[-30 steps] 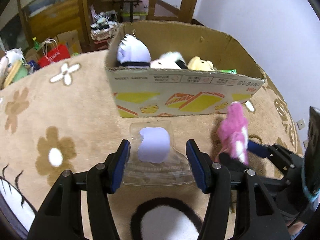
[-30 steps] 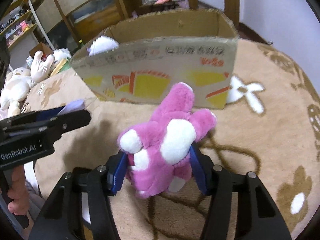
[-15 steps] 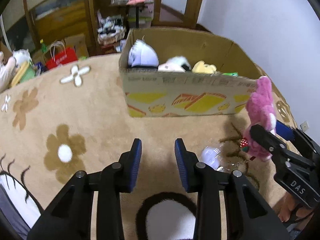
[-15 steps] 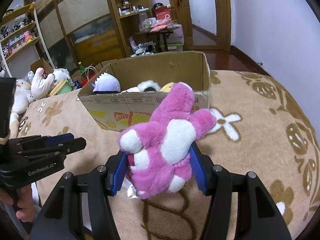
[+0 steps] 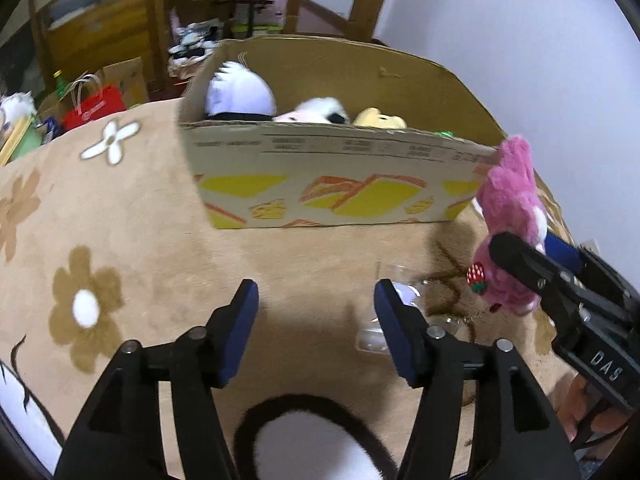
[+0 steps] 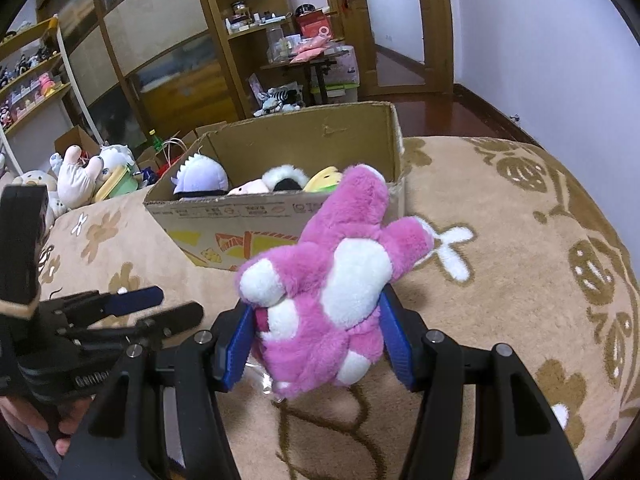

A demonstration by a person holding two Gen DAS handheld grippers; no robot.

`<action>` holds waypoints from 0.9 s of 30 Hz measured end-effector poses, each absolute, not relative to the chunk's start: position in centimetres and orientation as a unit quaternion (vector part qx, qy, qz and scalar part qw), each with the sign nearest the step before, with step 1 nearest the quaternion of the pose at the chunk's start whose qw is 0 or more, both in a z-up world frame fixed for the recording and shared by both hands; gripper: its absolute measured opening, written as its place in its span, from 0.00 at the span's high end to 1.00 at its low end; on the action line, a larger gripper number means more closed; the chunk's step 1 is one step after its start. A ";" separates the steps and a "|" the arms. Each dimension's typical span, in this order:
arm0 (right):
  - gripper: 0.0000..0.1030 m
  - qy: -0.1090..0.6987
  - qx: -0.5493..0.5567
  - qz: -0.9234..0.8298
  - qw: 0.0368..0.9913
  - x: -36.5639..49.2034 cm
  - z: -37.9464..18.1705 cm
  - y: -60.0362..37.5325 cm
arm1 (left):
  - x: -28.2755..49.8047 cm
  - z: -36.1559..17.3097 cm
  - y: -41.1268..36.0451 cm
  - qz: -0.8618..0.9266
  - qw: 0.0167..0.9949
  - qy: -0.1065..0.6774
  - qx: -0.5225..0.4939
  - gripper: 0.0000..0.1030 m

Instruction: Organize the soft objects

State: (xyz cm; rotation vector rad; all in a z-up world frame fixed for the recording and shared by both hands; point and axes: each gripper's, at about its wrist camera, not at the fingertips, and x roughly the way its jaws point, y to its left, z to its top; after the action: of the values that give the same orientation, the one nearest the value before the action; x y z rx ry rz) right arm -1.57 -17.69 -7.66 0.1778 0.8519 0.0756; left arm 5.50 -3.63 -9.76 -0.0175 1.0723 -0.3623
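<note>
My right gripper [image 6: 316,336] is shut on a pink and white plush toy [image 6: 332,280] and holds it above the carpet, in front of the cardboard box [image 6: 280,212]. The toy [image 5: 512,220] also shows in the left wrist view at the right, by the box's near right corner [image 5: 472,152]. The box holds a white spiky plush [image 5: 240,92], a black and white plush [image 5: 316,110] and a yellow plush [image 5: 380,118]. My left gripper [image 5: 316,312] is open and empty over the carpet. A clear plastic package [image 5: 400,300] lies on the carpet by its right finger.
The beige flower-patterned carpet [image 5: 120,220] covers the surface. Several plush toys [image 6: 80,172] and a red bag [image 5: 96,106] lie beyond its far left edge. Wooden shelves [image 6: 160,40] and a white wall [image 6: 540,40] stand behind.
My left gripper let go of the clear package, rose and opened wide. My right gripper lifted the pink plush higher, toward the box.
</note>
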 end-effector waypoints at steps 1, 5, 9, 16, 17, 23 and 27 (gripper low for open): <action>0.40 0.411 0.089 0.036 0.906 -1.6 -7.6 -17.9 | 5.5 -9.9 -3.9 -0.175 0.844 0.507 -0.005 0.36; 0.40 0.407 0.104 0.034 0.907 -1.7 -7.0 -18.9 | 5.4 -10.3 -5.4 -0.186 0.844 0.503 0.016 0.28; 0.40 0.406 0.113 0.028 0.906 -1.7 -6.7 -19.8 | 5.5 -11.0 -7.1 -0.196 0.843 0.500 0.036 0.23; 0.40 0.413 0.134 0.020 0.900 -1.1 -7.1 -21.0 | 6.0 -13.4 -9.6 -0.204 0.823 0.525 0.075 0.16; 0.40 0.415 0.137 0.019 0.899 -1.1 -7.3 -21.1 | 6.0 -13.7 -9.9 -0.209 0.819 0.529 0.076 0.16; 0.40 0.422 0.145 0.017 0.895 -0.7 -7.7 -21.5 | 6.2 -14.9 -11.9 -0.222 0.810 0.532 0.104 0.16; 0.40 0.426 0.150 0.011 0.892 -0.4 -8.1 -21.8 | 5.9 -15.7 -13.5 -0.217 0.808 0.531 0.135 0.16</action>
State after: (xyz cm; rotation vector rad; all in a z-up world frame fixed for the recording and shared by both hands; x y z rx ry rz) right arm -0.42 -21.76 -8.10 0.3122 0.8851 0.0221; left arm 5.93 -13.55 -15.73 0.2878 1.1346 -0.4632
